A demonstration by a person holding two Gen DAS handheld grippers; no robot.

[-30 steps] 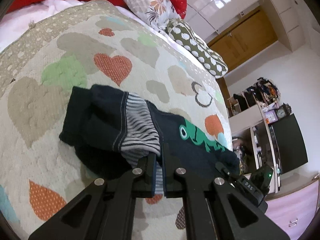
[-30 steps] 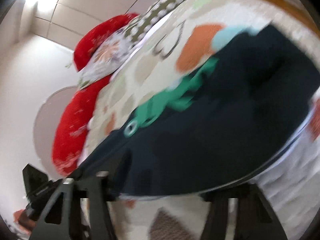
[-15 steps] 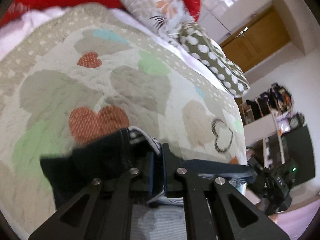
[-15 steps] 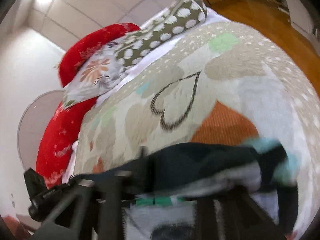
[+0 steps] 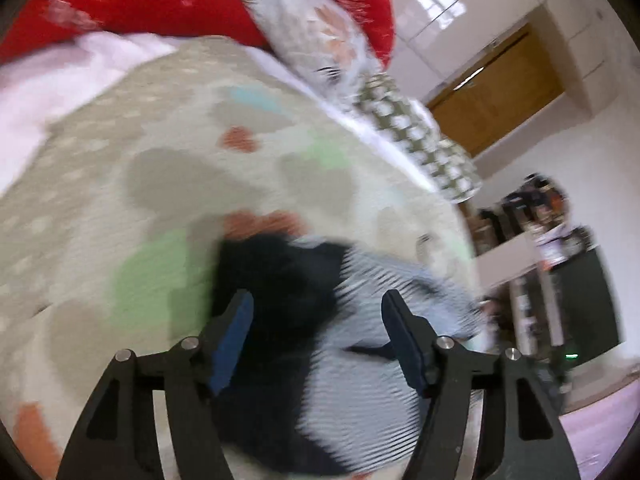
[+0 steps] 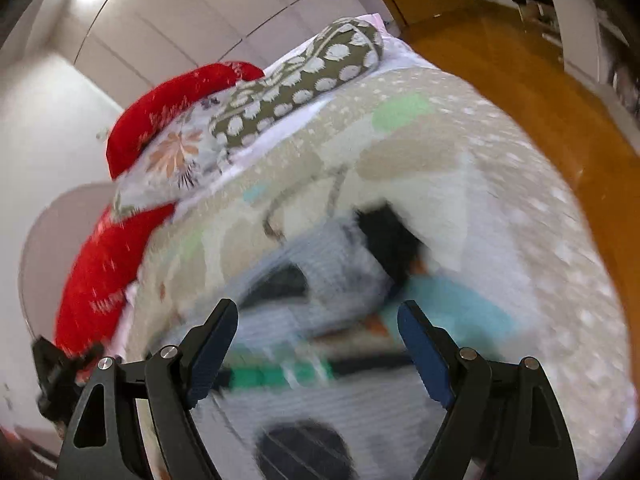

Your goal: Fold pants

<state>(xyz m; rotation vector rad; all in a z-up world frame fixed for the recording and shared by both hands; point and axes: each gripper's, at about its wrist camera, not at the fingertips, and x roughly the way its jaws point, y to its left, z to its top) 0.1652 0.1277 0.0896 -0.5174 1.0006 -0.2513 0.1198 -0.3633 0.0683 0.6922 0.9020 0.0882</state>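
Observation:
The pants point(image 5: 316, 340) are dark navy with a grey-and-white striped inside, lying bunched on the heart-patterned bedspread point(image 5: 120, 184). Both views are motion-blurred. My left gripper point(image 5: 316, 312) is open, its jaws wide apart above the pants, holding nothing. In the right wrist view the pants point(image 6: 320, 280) show striped cloth, a dark patch and a green print. My right gripper point(image 6: 318, 320) is open over them, empty. The other gripper's black body point(image 6: 60, 372) shows at the far left.
Red pillows point(image 5: 160, 0), a floral pillow point(image 5: 312, 28) and a spotted bolster point(image 5: 416, 136) line the head of the bed. The bed's right edge drops to a wooden floor point(image 6: 540, 80). Shelves and a dark cabinet point(image 5: 580, 280) stand beyond the bed.
Both grippers were shut on the pants and carried them over toward the far side. Now both have opened and let the cloth drop, striped inside showing.

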